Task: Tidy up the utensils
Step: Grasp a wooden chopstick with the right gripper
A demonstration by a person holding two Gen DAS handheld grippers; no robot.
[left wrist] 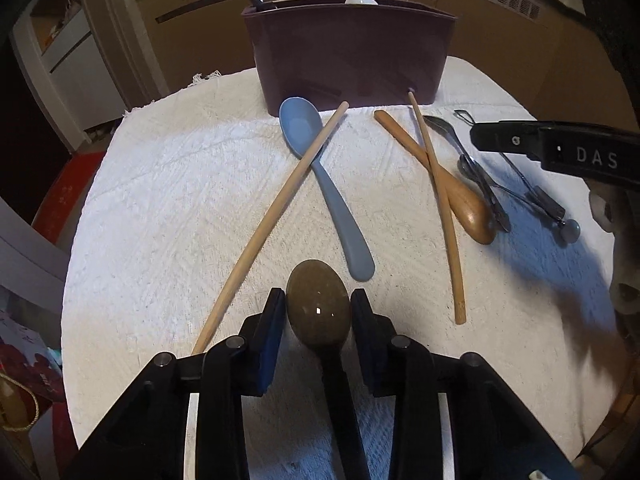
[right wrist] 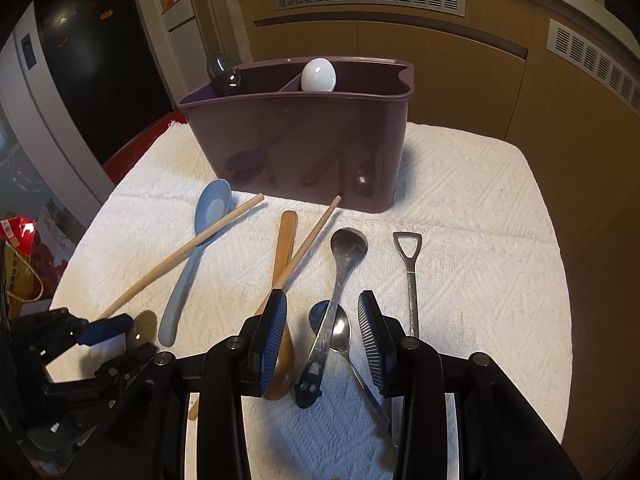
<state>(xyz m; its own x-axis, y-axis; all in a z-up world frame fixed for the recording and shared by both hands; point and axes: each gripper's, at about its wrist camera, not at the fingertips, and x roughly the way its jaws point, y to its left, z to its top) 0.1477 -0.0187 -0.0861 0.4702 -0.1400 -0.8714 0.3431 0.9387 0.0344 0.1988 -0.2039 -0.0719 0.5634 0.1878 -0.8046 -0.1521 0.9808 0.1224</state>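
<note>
- Gripping step underway, left wrist view: left tool (left wrist: 318, 306) straddles the brown spoon (left wrist: 318, 300) bowl near the surface's (left wrist: 160, 200) front edge; pads look touching both sides, so pinching it, I judge.
- Purple caddy (left wrist: 348, 52) at far edge; blue spoon (left wrist: 324, 184) and chopstick (left wrist: 272, 216) crossed btwn.
- Right wrist view: right tool (right wrist: 322, 344) spread, jaws either side of metal spoons (right wrist: 340, 280), not pressing; wooden spoon (right wrist: 280, 320) beside its left pad.
- Next, prob: lift brown spoon clear, carry to caddy w/o snagging the chopstick.
</note>
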